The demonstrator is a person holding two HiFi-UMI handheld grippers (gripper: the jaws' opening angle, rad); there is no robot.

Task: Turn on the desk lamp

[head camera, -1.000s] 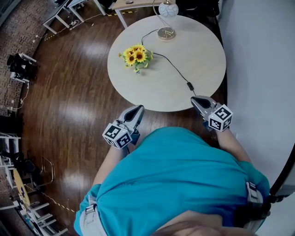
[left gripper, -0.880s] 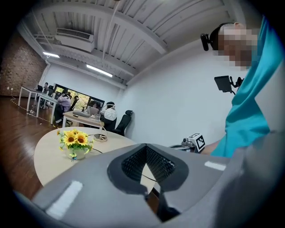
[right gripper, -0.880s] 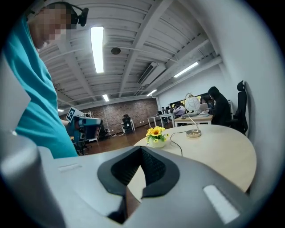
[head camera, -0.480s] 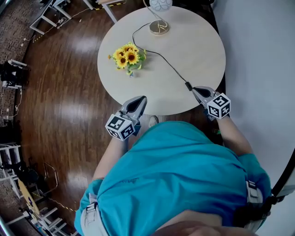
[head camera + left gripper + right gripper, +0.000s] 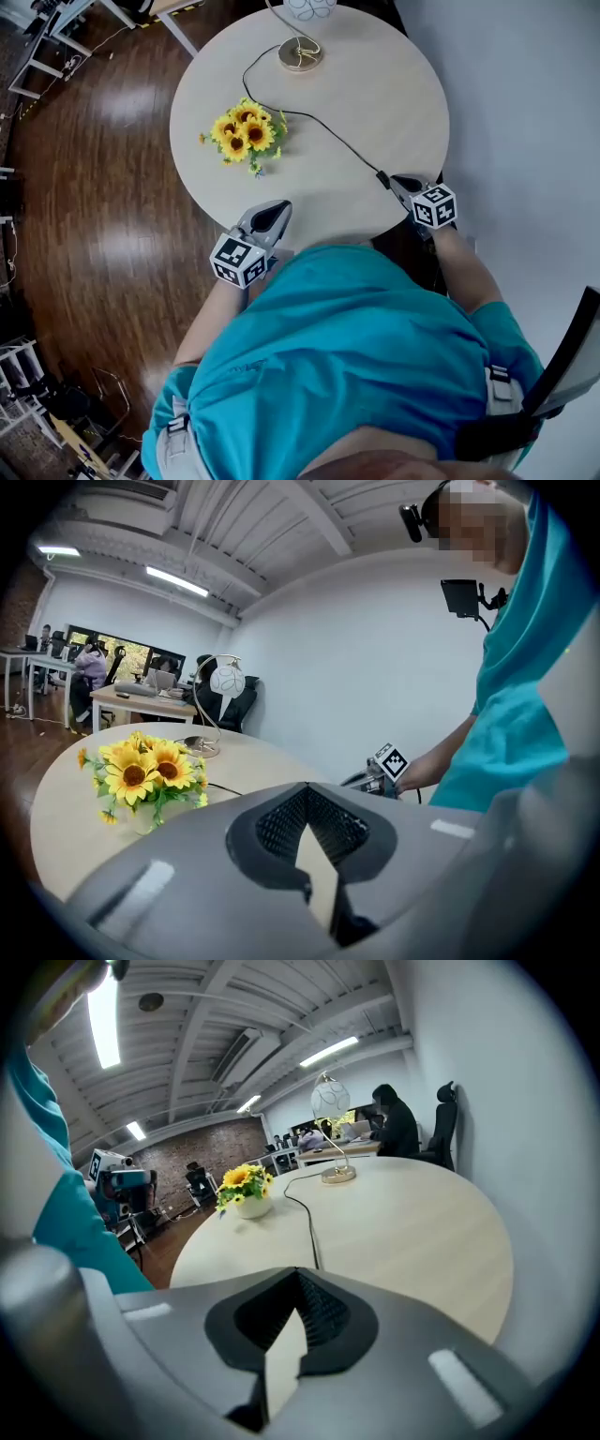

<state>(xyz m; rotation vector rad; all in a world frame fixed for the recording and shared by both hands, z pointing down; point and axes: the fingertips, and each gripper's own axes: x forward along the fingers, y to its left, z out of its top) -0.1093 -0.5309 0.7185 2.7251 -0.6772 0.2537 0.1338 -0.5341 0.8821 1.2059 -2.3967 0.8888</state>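
Now that the right gripper [image 5: 397,183] has reached the cord switch [image 5: 382,175] at the desk's [image 5: 375,84] near edge, pressing comes next. Its jaws and the left gripper's [image 5: 274,214] are closed and empty.

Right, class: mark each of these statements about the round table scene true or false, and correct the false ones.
1. The yellow sunflowers in a white pot stand on the round beige table. True.
2. The thin black cord runs from the brass-based desk lamp with a white globe shade toward the right tongs. True.
3. The left tongs grip the sunflowers. False: they are shut on nothing, apart from the flowers, at the table's near edge.
4. The lamp stands at the table's near edge. False: it stands at the far edge, away from the person.
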